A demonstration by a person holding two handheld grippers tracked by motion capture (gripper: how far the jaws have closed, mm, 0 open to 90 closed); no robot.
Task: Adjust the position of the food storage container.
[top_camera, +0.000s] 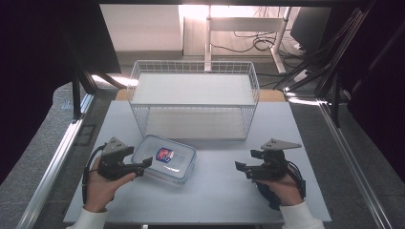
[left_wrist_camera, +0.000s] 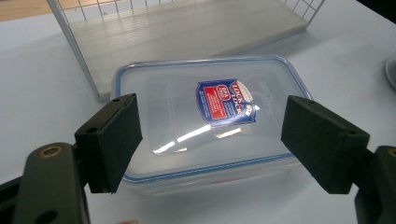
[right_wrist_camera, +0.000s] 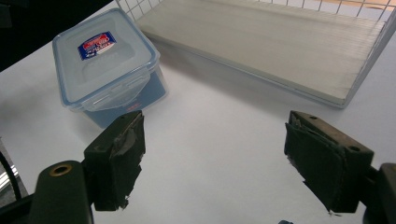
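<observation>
Left tongs (left_wrist_camera: 210, 140) and right tongs (right_wrist_camera: 212, 163) wide open, holding nothing; smooth lidded container (top_camera: 164, 159) liable to skid across surface (top_camera: 219, 181) under one-sided contact.

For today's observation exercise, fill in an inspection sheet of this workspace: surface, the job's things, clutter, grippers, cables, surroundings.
Surface: pale table, bare apart from the items below.
Job's things: clear plastic container with a blue-edged lid, closed, a red and blue label on top; it lies in front of the white wire rack, apart from it.
Clutter: nothing seen.
Grippers: left gripper open, jaws on either side of the container's near end, pads not pressing; right gripper open over bare table, holding nothing.
Cables: a black cable trails from the left gripper; more cables lie on the floor beyond the table.
Surroundings: metal frame rails either side, dark panels, a desk frame behind.
</observation>
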